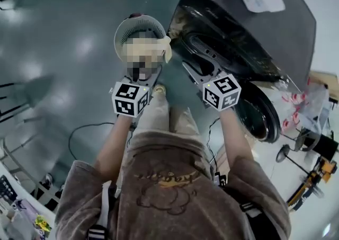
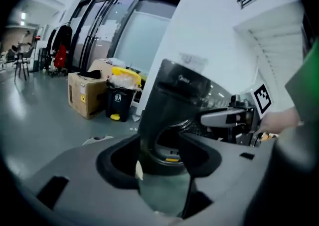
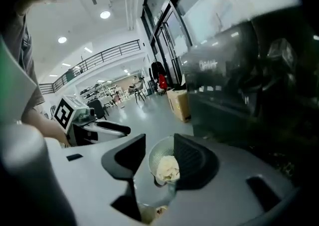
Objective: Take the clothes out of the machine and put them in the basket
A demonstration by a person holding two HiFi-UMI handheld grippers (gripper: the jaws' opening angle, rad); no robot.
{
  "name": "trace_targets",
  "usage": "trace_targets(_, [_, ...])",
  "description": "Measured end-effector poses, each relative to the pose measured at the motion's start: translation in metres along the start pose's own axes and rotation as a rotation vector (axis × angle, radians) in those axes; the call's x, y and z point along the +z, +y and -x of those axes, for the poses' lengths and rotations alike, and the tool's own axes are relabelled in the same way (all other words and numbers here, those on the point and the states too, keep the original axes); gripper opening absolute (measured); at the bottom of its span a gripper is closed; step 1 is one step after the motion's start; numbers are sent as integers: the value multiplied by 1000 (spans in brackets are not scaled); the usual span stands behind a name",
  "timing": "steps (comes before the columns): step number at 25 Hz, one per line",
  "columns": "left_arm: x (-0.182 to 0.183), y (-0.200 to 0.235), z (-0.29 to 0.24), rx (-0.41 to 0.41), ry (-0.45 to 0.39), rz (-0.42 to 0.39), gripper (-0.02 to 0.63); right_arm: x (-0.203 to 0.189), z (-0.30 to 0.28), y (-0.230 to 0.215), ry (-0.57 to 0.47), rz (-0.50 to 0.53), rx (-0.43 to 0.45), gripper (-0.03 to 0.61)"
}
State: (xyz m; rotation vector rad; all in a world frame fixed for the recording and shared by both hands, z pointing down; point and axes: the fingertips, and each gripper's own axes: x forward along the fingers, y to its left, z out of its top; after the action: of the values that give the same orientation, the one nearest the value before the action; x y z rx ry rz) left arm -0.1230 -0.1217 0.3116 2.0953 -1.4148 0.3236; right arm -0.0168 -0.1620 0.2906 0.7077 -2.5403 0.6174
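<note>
Both jaws of the left claw (image 1: 150,77) stand a narrow way apart with nothing between them. Ahead of it the basket (image 1: 123,29) sits on the floor with a cream cloth (image 3: 168,168) inside. The right claw (image 1: 193,70), likewise narrow and bare, is beside the dark machine (image 1: 238,37), whose door (image 1: 262,114) stands open. So at least one piece looks delivered; the drum is too dark to tell whether more is left to fetch
</note>
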Motion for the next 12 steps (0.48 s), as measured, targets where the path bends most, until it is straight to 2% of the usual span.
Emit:
trace_targets(3, [89, -38, 41, -48, -28, -41, 230, 84, 54, 25, -38, 4, -18, 179])
trace_targets(6, [162, -79, 72, -134, -37, -97, 227, 148, 111, 42, -96, -7, -73, 179])
trace_targets(9, [213, -118, 95, -216, -48, -177, 213, 192, 158, 52, -150, -9, -130, 186])
trace_targets(12, [244, -154, 99, -325, -59, -215, 213, 216, 194, 49, -199, 3, -177, 186])
